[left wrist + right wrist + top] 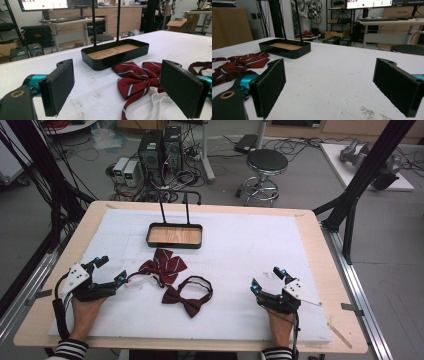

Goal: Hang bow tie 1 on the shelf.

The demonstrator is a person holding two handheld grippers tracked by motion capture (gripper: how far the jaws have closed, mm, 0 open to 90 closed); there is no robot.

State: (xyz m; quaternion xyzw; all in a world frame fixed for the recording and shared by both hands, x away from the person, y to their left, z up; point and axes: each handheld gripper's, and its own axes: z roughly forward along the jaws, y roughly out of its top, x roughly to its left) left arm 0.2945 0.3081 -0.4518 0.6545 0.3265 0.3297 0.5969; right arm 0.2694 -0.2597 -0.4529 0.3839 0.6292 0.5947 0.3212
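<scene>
While both tools rest low on the white mat, the scene stands as follows.

Bench: a wooden bench [310, 227] carries a white mat [240, 250] that covers most of its top.

Left tool: the left tool [107, 270] lies at the near left of the mat, held in the person's left hand [85, 312]. Its jaws stand wide apart with nothing pressed between the pads. In the left gripper view [116, 87] the bare mat and part of the striped bow tie show in the gap.

Striped bow tie: the striped bow tie [162, 265], dark red with pale stripes, lies flat on the mat just right of the left tool. Its white strap [136, 281] runs toward that tool's right-hand jaw; whether the two touch cannot be told. In the left gripper view the striped bow tie [136, 77] lies just beyond the jaws, right of middle.

Plain bow tie: the plain bow tie [187, 299], dark red with a dark looped strap, lies just near and right of the striped one, between the two tools.

Right tool: the right tool [267, 279] lies at the near right of the mat, in the person's right hand [279, 325], well apart from both ties. Its jaws stand wide apart, and in the right gripper view [329, 87] there is bare mat between them.

Tray: a black tray [175, 242] with a wooden floor and a tall black handle stands at the far middle of the mat, beyond the striped bow tie.
</scene>
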